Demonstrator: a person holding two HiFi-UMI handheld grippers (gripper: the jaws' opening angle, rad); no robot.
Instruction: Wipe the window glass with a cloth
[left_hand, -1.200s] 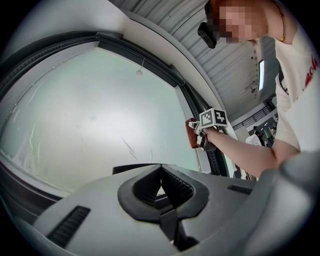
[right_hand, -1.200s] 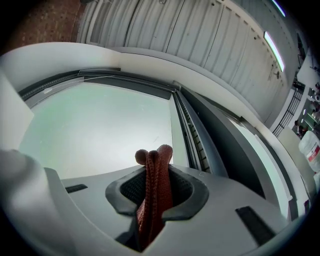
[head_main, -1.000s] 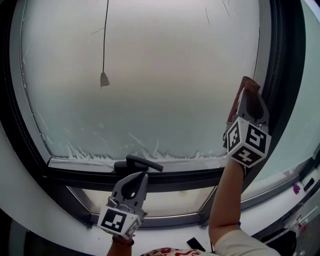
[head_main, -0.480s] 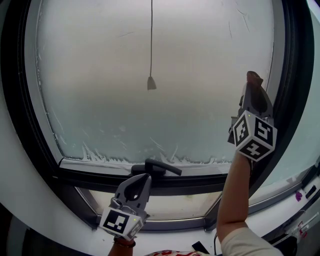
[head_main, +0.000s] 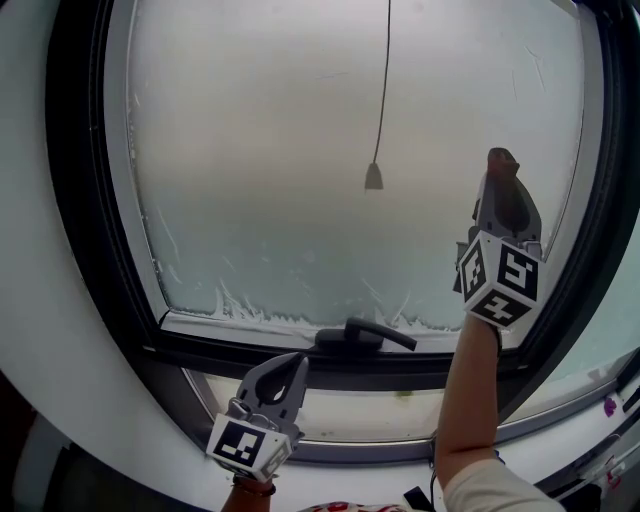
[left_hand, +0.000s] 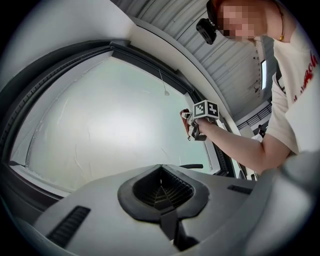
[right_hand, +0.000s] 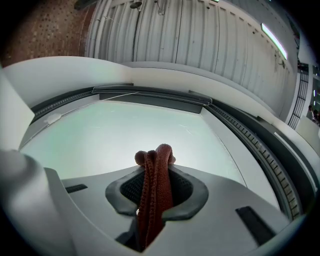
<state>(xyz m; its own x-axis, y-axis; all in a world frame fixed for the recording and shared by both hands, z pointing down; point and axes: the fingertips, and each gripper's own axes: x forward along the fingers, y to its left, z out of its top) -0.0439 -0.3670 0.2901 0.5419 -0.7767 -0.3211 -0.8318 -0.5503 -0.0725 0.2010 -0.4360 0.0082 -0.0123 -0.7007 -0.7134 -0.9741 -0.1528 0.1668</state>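
Note:
The frosted window glass (head_main: 300, 170) fills the head view inside a dark frame (head_main: 85, 200). My right gripper (head_main: 500, 175) is raised against the pane's right side, shut on a folded rust-red cloth (right_hand: 154, 192) whose tip (head_main: 500, 158) sticks out past the jaws. The left gripper view shows that gripper and cloth (left_hand: 186, 122) from the side, by the glass (left_hand: 100, 130). My left gripper (head_main: 285, 368) hangs low below the sill, jaws shut with nothing in them (left_hand: 160, 181).
A dark window handle (head_main: 368, 333) lies on the lower frame bar between the two grippers. A thin cord with a small weight (head_main: 373, 178) hangs in front of the pane. The frame's right side (head_main: 600, 230) stands close beside the right gripper.
The head view has swung left, so the window, cord and handle have slid rightward in the picture. The right gripper stays high on the pane's right side; the left gripper stays low.

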